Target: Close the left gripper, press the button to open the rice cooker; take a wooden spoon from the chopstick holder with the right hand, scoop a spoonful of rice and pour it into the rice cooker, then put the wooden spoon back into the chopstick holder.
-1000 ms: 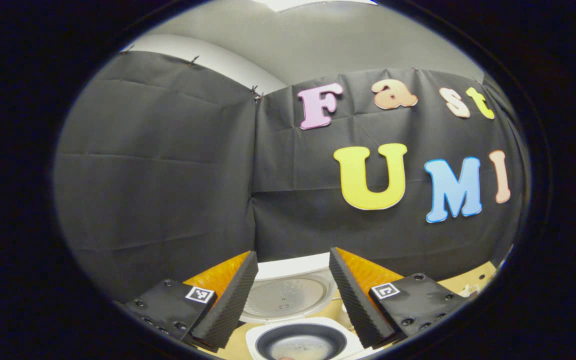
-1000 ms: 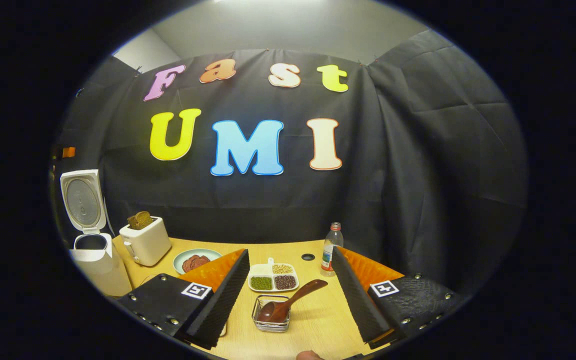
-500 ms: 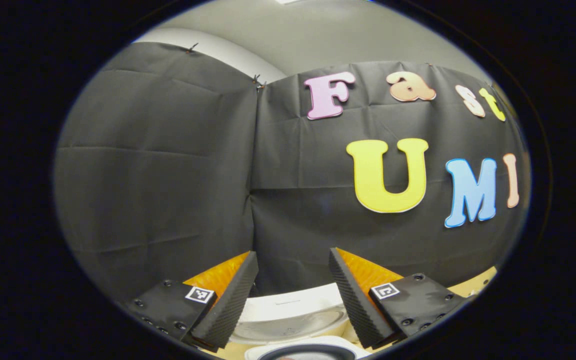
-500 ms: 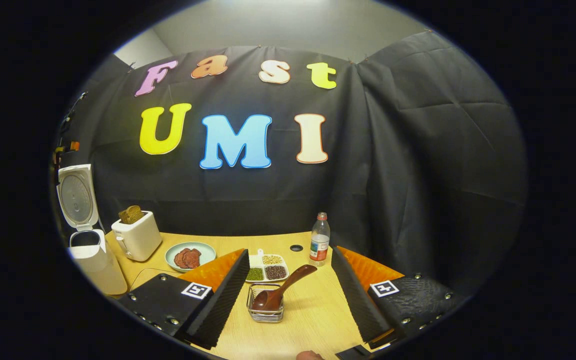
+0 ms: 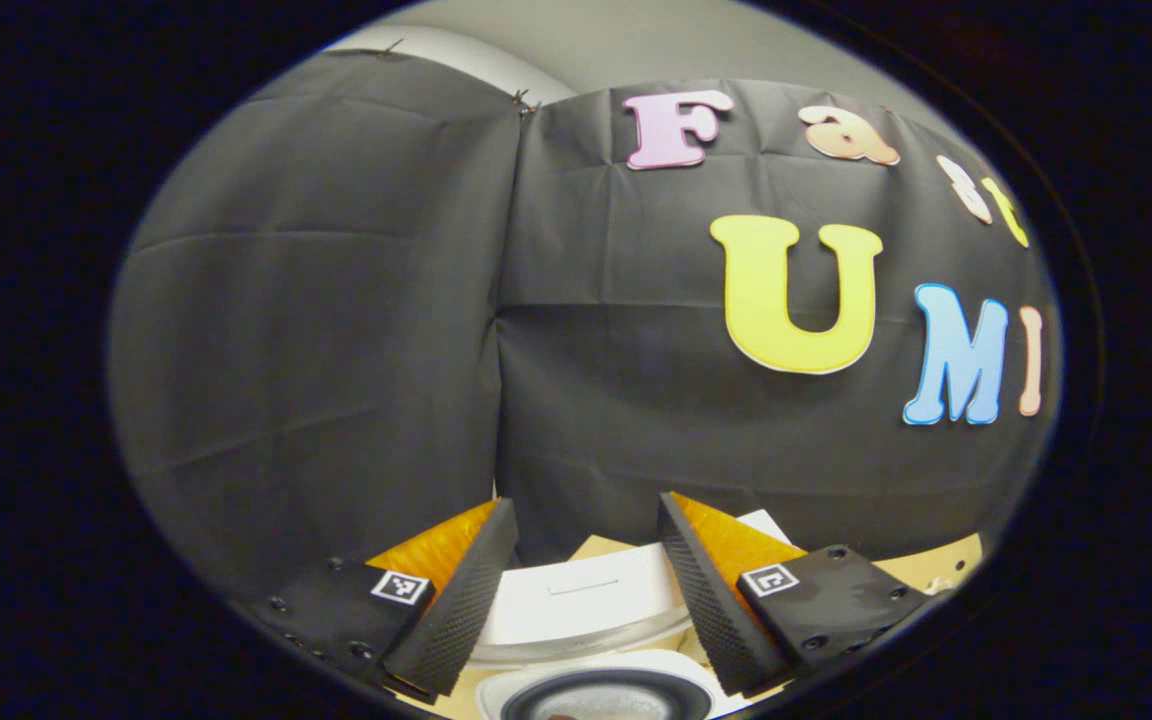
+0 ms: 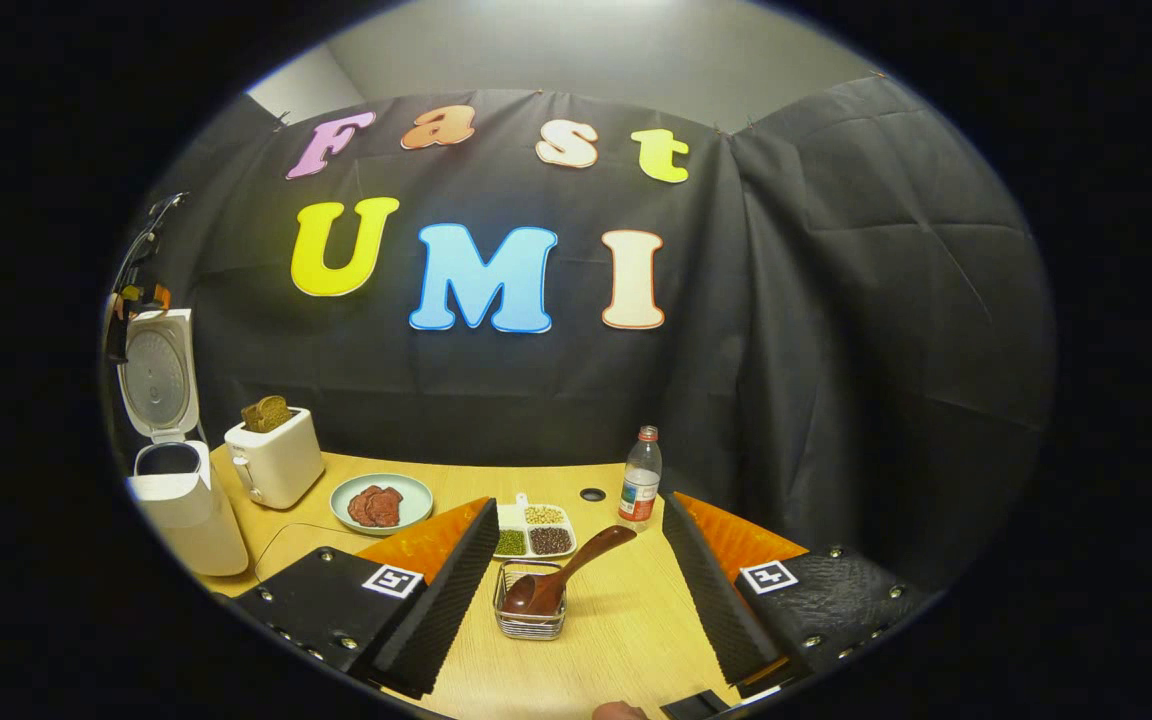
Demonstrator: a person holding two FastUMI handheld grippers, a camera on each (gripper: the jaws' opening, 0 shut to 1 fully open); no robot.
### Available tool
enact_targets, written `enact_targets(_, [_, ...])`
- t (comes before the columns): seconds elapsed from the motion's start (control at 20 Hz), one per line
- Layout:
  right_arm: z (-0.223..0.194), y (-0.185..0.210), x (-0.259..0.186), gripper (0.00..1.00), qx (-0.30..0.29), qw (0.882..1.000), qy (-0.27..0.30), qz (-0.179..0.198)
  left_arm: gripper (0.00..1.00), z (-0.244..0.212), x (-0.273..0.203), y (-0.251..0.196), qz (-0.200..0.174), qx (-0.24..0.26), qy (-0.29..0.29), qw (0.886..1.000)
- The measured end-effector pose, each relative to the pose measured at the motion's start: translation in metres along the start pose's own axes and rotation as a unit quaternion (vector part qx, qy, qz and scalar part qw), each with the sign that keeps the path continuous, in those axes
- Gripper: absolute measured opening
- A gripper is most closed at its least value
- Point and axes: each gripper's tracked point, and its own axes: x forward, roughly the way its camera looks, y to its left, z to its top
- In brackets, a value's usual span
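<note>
Since the rice cooker lid's up, spoon time: both my jaws are spread, right gripper needs to drop onto the wooden spoon.

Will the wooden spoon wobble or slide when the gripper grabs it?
Probably it stays stiff: the wooden spoon looks solid. Its handle sticks out slanted from the small wire chopstick holder, so it may swing once lifted. That holder looks light and might shift or tip. The right gripper is open, not touching it.
</note>
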Motion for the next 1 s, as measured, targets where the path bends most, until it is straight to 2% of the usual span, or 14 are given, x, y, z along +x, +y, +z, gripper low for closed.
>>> enact_targets(0.05, [0.002,0.002,0.000,1.00,-0.003,1.000,-0.002,0.005,0.92,0.000,-0.003,-0.002,0.001,0.003,0.001,1.000])
enact_targets(0.35, [0.010,0.007,0.009,1.00,-0.001,0.999,-0.011,0.039,0.99,-0.009,-0.035,-0.013,0.007,0.008,-0.011,1.000])
enact_targets(0.4, [0.008,0.007,0.011,1.00,0.001,0.999,-0.010,0.044,0.94,-0.013,-0.041,-0.016,0.008,0.008,-0.012,1.000])
enact_targets(0.9, [0.005,0.009,0.027,1.00,0.009,0.996,-0.008,0.089,0.93,-0.067,-0.116,-0.047,-0.005,-0.004,0.015,1.000])
enact_targets(0.95, [0.006,0.009,0.028,1.00,0.008,0.996,-0.008,0.093,0.95,-0.075,-0.123,-0.050,-0.008,-0.006,0.019,1.000])
enact_targets(1.0, [0.005,0.009,0.029,1.00,0.006,0.995,-0.008,0.096,0.92,-0.083,-0.130,-0.053,-0.011,-0.007,0.023,1.000])
